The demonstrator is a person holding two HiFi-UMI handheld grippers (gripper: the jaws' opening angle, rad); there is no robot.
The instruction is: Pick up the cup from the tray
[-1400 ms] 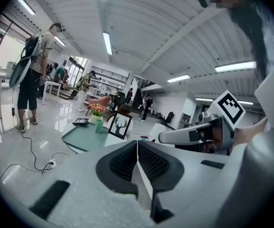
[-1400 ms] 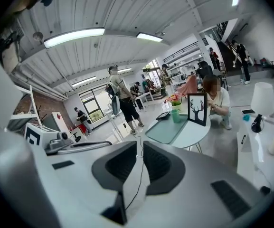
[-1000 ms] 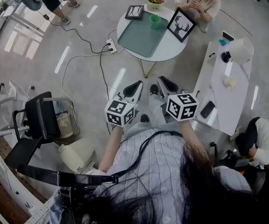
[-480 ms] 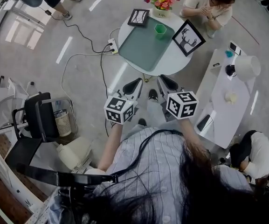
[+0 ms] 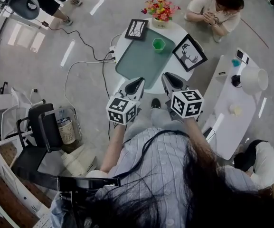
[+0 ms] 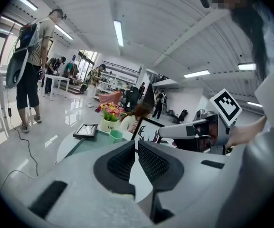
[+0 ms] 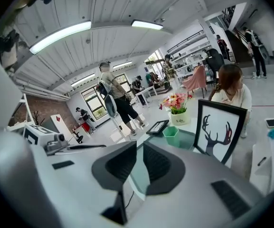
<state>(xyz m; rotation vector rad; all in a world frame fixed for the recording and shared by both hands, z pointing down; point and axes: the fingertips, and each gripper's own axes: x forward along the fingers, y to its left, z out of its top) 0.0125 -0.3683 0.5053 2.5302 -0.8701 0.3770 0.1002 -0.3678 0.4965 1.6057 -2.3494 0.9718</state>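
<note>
Seen from the head view, I hold my left gripper (image 5: pixel 135 86) and my right gripper (image 5: pixel 173 81) side by side at the centre of the frame, their tips pointing up the picture toward a round white table (image 5: pixel 121 46). Each gripper's own view shows its jaws pressed together, only a thin slit between the dark ribbed pads, with nothing pinched in either the left gripper (image 6: pixel 137 148) or the right gripper (image 7: pixel 139 156). The green cup (image 5: pixel 158 44) stands upright on the far part of a grey-green tray (image 5: pixel 139 63), in the upper middle of the frame, well apart from both tools. In the left gripper view the cup (image 6: pixel 116 135) shows just above the jaws, left of centre. In the right gripper view the cup (image 7: pixel 170 133) sits above the jaws, right of centre. Beyond the cup stands a white pot of pink and yellow flowers (image 5: pixel 160 8). A small black-framed picture (image 5: pixel 137 28) lies to the upper left of the tray, and a framed deer silhouette (image 5: pixel 189 52) stands to its right. A seated person (image 5: pixel 217 6) occupies the upper right of the frame, behind the table.
</note>
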